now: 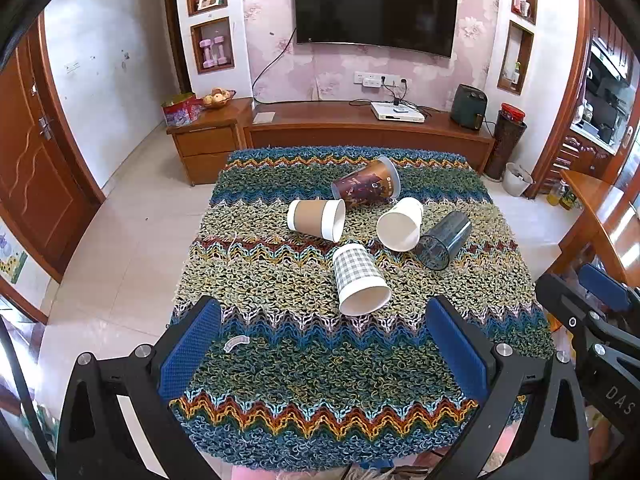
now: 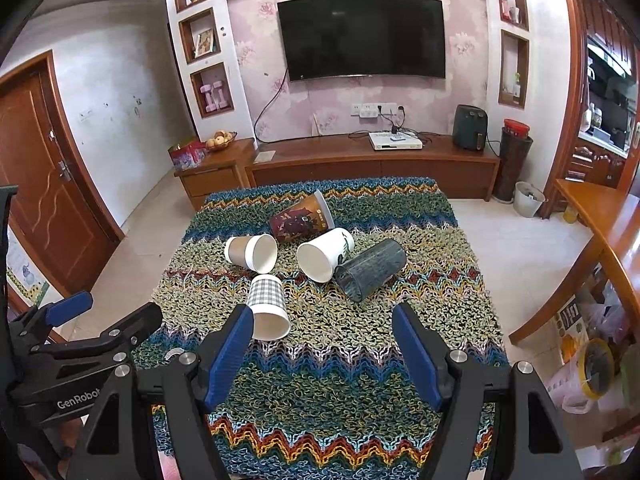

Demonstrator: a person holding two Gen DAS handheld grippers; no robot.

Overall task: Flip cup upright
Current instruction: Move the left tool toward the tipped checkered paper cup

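Observation:
Several cups lie on their sides on a table covered by a zigzag knitted cloth [image 1: 320, 380]. A checked paper cup [image 1: 358, 278] [image 2: 267, 304] lies nearest, mouth toward me. Behind it lie a brown-sleeved cup [image 1: 316, 219] [image 2: 250, 252], a white paper cup [image 1: 400, 224] [image 2: 324, 254], a dark clear tumbler [image 1: 444, 246] [image 2: 370, 268] and a tall printed cup [image 1: 366, 184] [image 2: 302, 220]. My left gripper [image 1: 324, 320] is open and empty, just short of the checked cup. My right gripper [image 2: 324, 324] is open and empty; its left finger [image 2: 234, 344] is beside the checked cup's mouth.
A wooden TV cabinet [image 1: 360, 128] with a white box [image 1: 398, 112] stands beyond the table. A wooden table [image 2: 600, 216] is at the right, with bags [image 2: 588, 368] under it. A white bin [image 2: 528, 198] stands on the floor.

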